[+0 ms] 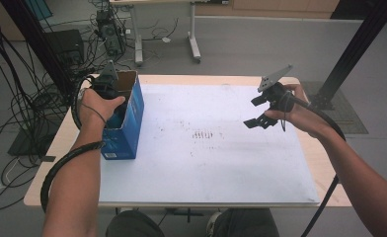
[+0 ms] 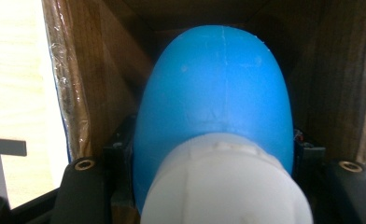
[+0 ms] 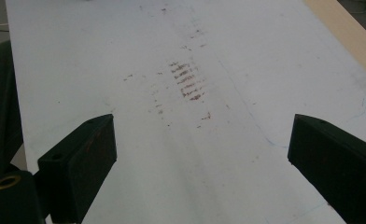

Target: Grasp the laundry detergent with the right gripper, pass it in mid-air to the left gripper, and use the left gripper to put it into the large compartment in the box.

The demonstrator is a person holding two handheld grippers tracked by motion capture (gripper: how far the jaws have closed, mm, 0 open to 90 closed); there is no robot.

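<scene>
A blue cardboard box (image 1: 130,122) with a brown inside stands open-topped at the left edge of the white board (image 1: 206,158). My left gripper (image 1: 107,84) reaches down into it from above. In the left gripper view its black jaws are shut on a blue bottle (image 2: 214,88) with a white cap (image 2: 225,182), between the box's brown walls (image 2: 104,84). My right gripper (image 1: 255,111) hovers over the board's right half, open, with nothing between its fingers (image 3: 80,158). Below it lies the board's patch of brown smudges (image 3: 186,79).
The white board covers most of a light wooden table (image 1: 63,143). Behind the table are another desk's legs (image 1: 194,47), a computer tower (image 1: 110,34) and tangled cables (image 1: 14,98) on the floor. A black frame post (image 1: 359,44) stands at the back right.
</scene>
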